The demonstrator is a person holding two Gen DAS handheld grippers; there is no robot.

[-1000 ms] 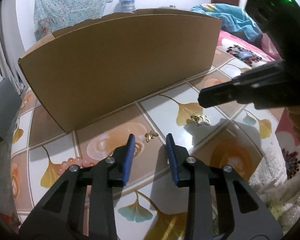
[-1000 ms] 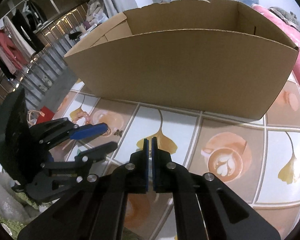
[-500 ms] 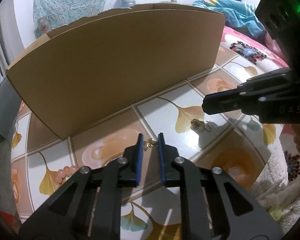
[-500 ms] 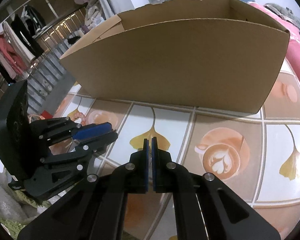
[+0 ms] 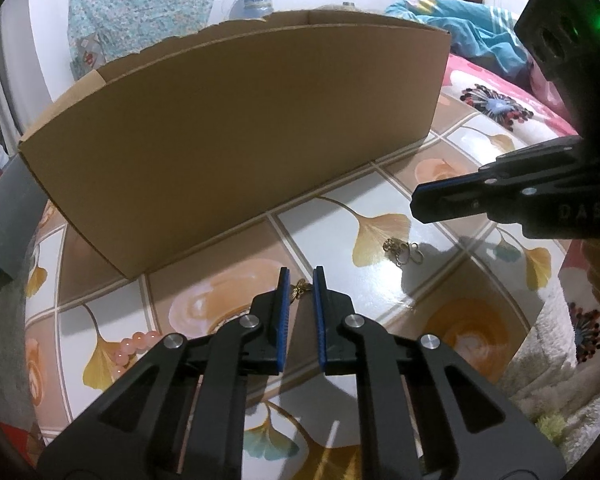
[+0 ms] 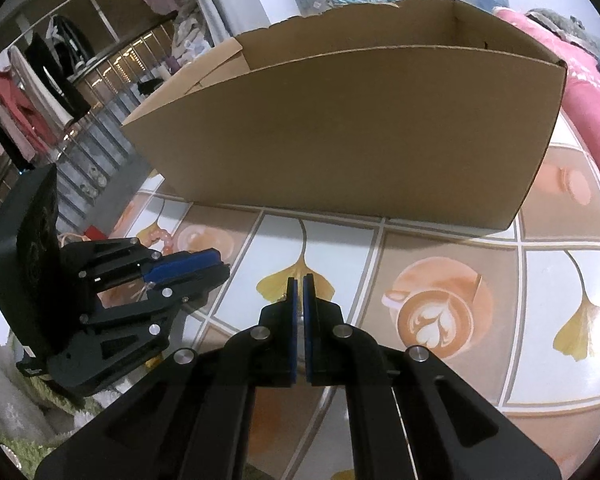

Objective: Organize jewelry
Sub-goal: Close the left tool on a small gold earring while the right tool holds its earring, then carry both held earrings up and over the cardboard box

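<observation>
A small gold butterfly earring [image 5: 300,290] sits between the blue pads of my left gripper [image 5: 300,280], whose jaws have closed to a narrow gap around it, above the patterned mat. A gold jewelry cluster [image 5: 403,249] lies on the mat to the right. A pink bead bracelet [image 5: 134,344] lies at the left; it also shows in the right wrist view [image 6: 168,238]. A large open cardboard box [image 5: 236,128] stands behind. My right gripper [image 6: 300,282] is shut and empty, hovering over the mat; it also shows in the left wrist view [image 5: 424,204].
The mat [image 6: 440,264] has a ginkgo-leaf and coffee tile pattern. A fluffy white rug [image 5: 548,364] borders it on the right. A pink bedspread [image 5: 500,104] lies behind right. A grey box [image 5: 4,216] stands at the left. Railings and hanging clothes [image 6: 40,92] are far left.
My left gripper closed from wide open down onto the butterfly earring and has lifted slightly. My right gripper stayed shut and drifted a little.
</observation>
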